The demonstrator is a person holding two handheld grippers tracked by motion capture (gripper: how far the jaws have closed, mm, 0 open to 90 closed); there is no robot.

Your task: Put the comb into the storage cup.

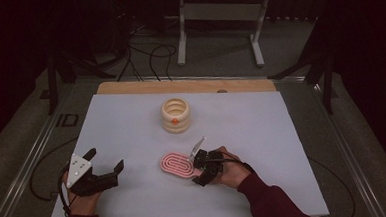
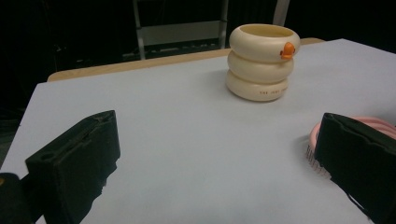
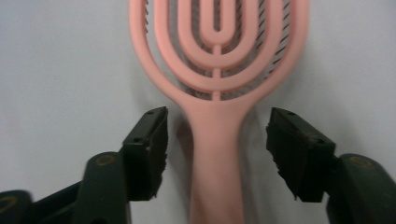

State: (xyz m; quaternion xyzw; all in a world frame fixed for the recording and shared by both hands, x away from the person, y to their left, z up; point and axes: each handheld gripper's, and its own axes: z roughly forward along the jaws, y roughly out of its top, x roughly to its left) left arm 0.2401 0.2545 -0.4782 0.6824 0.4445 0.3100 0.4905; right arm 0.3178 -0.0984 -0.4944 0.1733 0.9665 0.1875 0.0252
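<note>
A pink vented hairbrush (image 1: 176,164) lies flat on the pale sheet near the table's front middle. In the right gripper view its handle (image 3: 215,154) runs between the two black jaws, with a visible gap on each side. My right gripper (image 1: 197,169) is open around that handle and its pads do not press on it. My left gripper (image 1: 105,159) rests at the front left, jaws spread wide with nothing between them (image 2: 215,154). The brush's edge and bristles (image 2: 314,151) peek out beside its right jaw.
A cream ribbed cup (image 1: 175,115) of stacked rings with a small orange duck (image 2: 288,50) stands upright at the table's middle back. The pale sheet (image 1: 131,121) covers a wooden board (image 1: 180,85). A metal stand (image 1: 216,17) and cables lie beyond the table.
</note>
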